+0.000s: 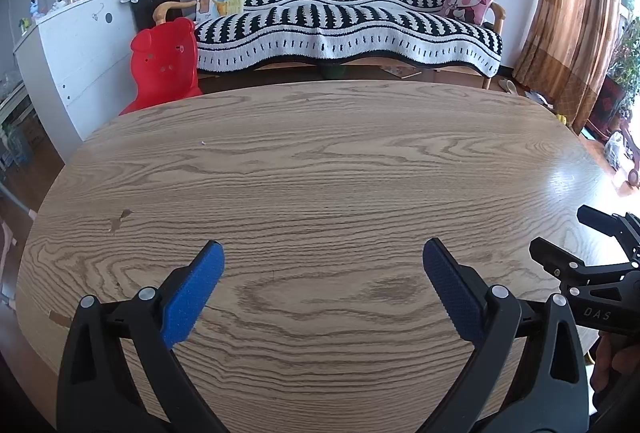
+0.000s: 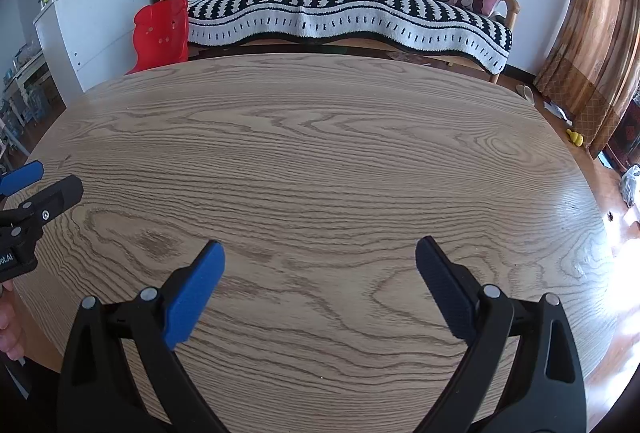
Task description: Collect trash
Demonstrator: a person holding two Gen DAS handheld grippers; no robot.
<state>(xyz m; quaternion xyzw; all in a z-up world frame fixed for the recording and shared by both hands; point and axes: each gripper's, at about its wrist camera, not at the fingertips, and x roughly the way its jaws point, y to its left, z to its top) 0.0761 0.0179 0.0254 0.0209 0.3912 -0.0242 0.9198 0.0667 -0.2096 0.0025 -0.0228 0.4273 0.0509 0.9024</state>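
My left gripper (image 1: 323,253) is open and empty, its blue-padded fingers spread wide low over the wooden table (image 1: 320,161). My right gripper (image 2: 319,253) is also open and empty over the same table (image 2: 320,137). Each gripper shows at the edge of the other's view: the right one (image 1: 560,237) at the right edge, the left one (image 2: 48,181) at the left edge. No trash shows on the tabletop in either view. A tiny speck (image 1: 203,143) lies on the wood at the far left.
Beyond the table's far edge stand a sofa (image 1: 348,21) with a black-and-white cover, a red plastic chair (image 1: 164,65), a white cabinet (image 1: 76,53) with clutter on top, and a brown curtain (image 1: 568,13). Small items lie on the floor at right (image 2: 576,137).
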